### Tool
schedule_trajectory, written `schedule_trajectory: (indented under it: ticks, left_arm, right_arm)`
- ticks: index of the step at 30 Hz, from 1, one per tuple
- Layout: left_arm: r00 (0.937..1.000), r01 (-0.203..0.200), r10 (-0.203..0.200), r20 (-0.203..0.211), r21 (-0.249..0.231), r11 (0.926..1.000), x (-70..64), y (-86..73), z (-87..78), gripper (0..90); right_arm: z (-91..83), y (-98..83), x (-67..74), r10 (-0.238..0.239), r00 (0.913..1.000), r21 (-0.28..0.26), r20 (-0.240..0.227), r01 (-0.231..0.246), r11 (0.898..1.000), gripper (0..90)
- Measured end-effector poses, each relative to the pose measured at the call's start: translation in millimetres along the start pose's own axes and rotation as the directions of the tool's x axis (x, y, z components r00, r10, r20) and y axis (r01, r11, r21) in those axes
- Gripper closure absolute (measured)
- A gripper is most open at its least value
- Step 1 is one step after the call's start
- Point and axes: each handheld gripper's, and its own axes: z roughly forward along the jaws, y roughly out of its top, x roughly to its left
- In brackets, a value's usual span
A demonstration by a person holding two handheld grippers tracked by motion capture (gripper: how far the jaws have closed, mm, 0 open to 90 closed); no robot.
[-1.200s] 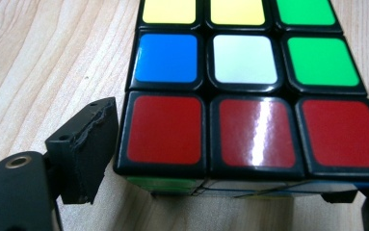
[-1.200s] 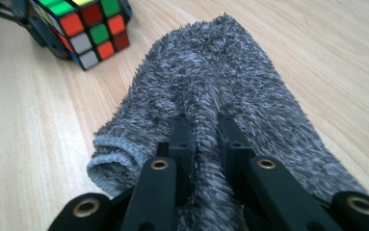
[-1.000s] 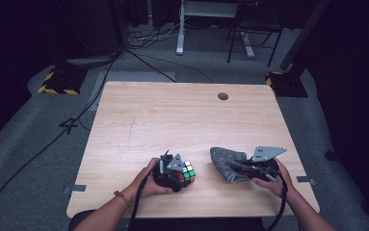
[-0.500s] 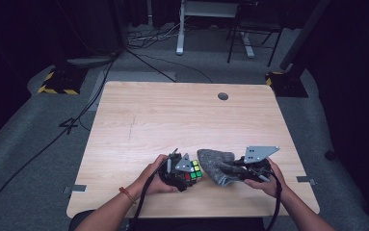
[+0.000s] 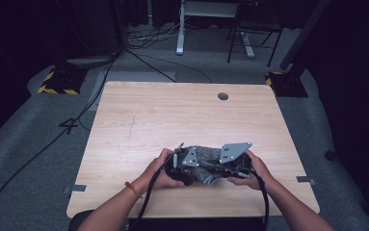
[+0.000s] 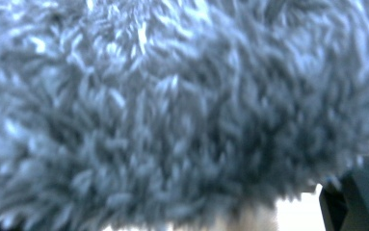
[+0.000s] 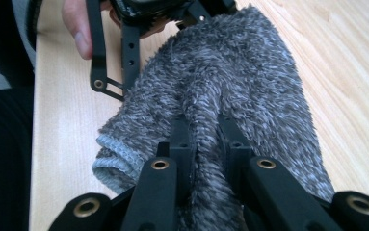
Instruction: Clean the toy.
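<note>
My hands low, near table edge, grippers meeting. Right gripper (image 7: 204,130) pinching one grey fuzzy sock (image 7: 240,77); left gripper (image 5: 184,166) shut, its load hidden.

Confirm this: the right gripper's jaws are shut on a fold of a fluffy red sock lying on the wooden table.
Wrong colour. The sock is grey, not red, as the right gripper view shows. The rest holds: the right gripper has its jaws shut on a fold of the fluffy sock, which lies on the wooden table.
</note>
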Motion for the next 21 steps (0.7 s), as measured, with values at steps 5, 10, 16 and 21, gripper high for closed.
schedule_trajectory:
  ticks: [5, 10, 16, 21]
  left_arm:
    - [0.9996, -0.024, 0.025, -0.011, 0.025, 0.9994, -6.2, 1.6, 6.6, 33.7]
    - [0.9992, -0.027, 0.027, -0.031, 0.023, 0.9994, -6.3, 2.5, 5.3, 33.7]
    - [0.9994, -0.03, 0.03, -0.015, -0.001, 0.9995, -8.1, 2.5, -3.8, 33.7]
    - [0.9992, -0.039, 0.039, -0.01, 0.008, 0.9992, -9.4, 2.1, -6.7, 33.7]
  right_arm:
    - [9.9, 5.8, 11.0, -0.033, 0.9994, 0.031, -0.012, 0.033, 0.999, 79.5]
    - [11.3, 8.8, 12.1, -0.05, 0.9985, 0.047, 0.023, 0.049, 0.998, 79.6]
    - [4.1, 5.5, 1.8, 0.018, 0.9933, 0.001, 0.114, -0.018, 1.0, 79.6]
    - [1.7, -5.4, -8.1, 0.044, 0.9903, 0.009, 0.132, -0.045, 0.999, 79.7]
